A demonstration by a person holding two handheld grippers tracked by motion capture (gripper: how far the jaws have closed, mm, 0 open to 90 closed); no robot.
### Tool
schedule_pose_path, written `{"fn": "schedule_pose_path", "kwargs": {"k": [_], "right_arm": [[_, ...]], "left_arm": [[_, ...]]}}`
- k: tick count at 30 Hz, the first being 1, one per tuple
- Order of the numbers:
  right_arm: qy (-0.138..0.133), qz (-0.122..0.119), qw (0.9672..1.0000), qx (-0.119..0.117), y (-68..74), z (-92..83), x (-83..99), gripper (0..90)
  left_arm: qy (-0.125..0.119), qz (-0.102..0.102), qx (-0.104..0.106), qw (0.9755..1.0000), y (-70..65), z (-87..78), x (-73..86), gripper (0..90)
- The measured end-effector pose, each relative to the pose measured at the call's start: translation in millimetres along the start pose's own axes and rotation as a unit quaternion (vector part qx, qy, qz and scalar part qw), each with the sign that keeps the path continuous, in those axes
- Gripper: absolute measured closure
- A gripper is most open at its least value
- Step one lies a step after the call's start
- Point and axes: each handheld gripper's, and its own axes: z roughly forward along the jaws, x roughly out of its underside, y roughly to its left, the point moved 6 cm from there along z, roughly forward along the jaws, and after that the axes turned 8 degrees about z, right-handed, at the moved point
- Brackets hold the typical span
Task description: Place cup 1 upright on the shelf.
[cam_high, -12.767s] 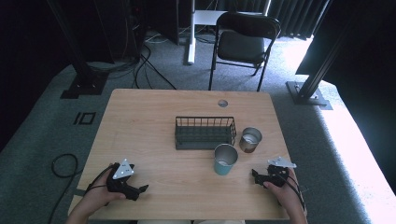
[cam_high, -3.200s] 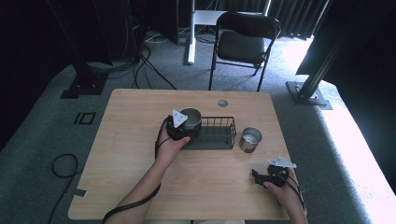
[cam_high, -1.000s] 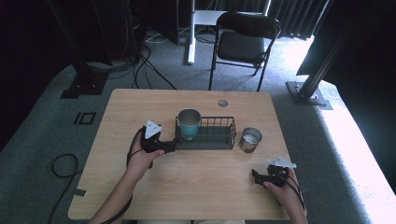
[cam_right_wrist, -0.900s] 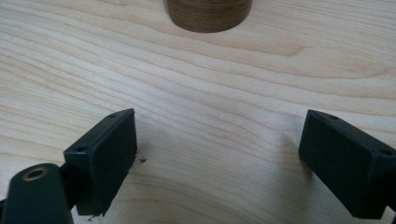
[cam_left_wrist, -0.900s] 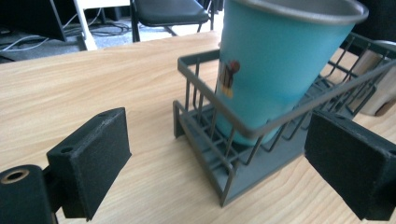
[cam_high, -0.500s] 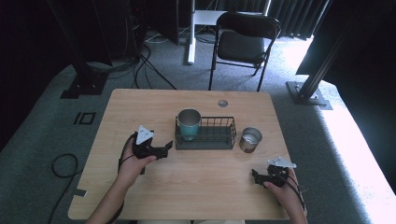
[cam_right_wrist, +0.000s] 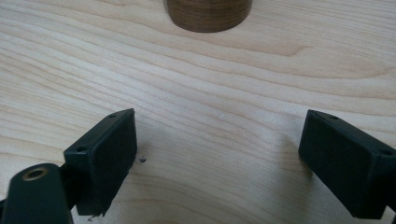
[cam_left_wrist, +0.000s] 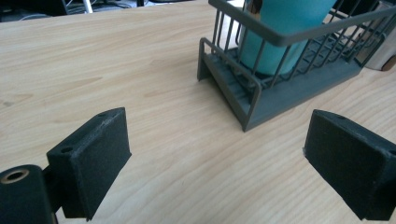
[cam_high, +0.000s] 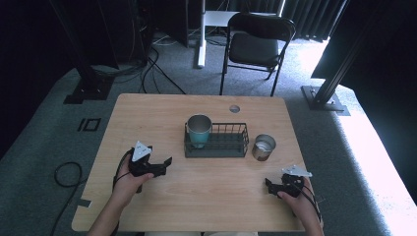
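Worktop [cam_high: 147,118]: light wood, rectangular, with a small round grommet [cam_high: 234,108] near the far edge, right of centre.

Basket [cam_high: 216,142]: dark wire, oblong, standing at the middle of the worktop, its long side parallel to the near edge. In the left gripper view the basket [cam_left_wrist: 280,74] lies ahead and to the right of the jaws, its near corner on the wood and apart from them.

Cup [cam_high: 199,130]: teal with a metal rim, upright, inside the basket at its left end. The left gripper view shows its teal wall [cam_left_wrist: 285,32] behind the wires.

Tin [cam_high: 263,147]: silver, open-topped, upright on the worktop just beside the basket's right end; whether it touches cannot be told. In the right gripper view a round brown base [cam_right_wrist: 208,14] stands ahead of the jaws, well apart from them.

Left tongs [cam_high: 164,164]: held in the left hand [cam_high: 129,179] over the left half of the worktop, toward the near edge, pointing at the basket. Left gripper view [cam_left_wrist: 217,163]: jaws spread wide, nothing between them, bare wood below.

Right tongs [cam_high: 269,185]: held in the right hand [cam_high: 301,200] near the near-right corner, pointing left. Right gripper view [cam_right_wrist: 219,158]: jaws spread wide, released, nothing between them.

Beyond the far edge: a black folding chair [cam_high: 258,44] on grey carpet.
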Motion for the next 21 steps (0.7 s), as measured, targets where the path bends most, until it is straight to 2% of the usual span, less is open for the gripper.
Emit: {"fn": "schedule_pose_path", "kwargs": {"k": [6,12,19,21], "right_arm": [[0.000,-0.001,1.0000,0.000,-0.1,0.1,0.0,11.0],[0.000,-0.001,1.0000,0.000,-0.2,0.1,0.0,11.1],[0.000,-0.001,1.0000,0.000,-0.2,0.1,-0.1,11.0],[0.000,-0.001,1.0000,0.000,-0.2,0.1,-0.1,11.0]], "left_arm": [[0.002,-0.003,-0.001,1.0000,-0.1,-8.2,12.0,7.6],[0.016,0.007,0.003,0.9998,-0.8,-16.4,21.7,7.6],[0.040,0.021,0.016,0.9988,-1.6,-23.9,35.8,7.6],[0.044,0.018,0.022,0.9986,-2.5,-24.4,40.9,7.6]]}}
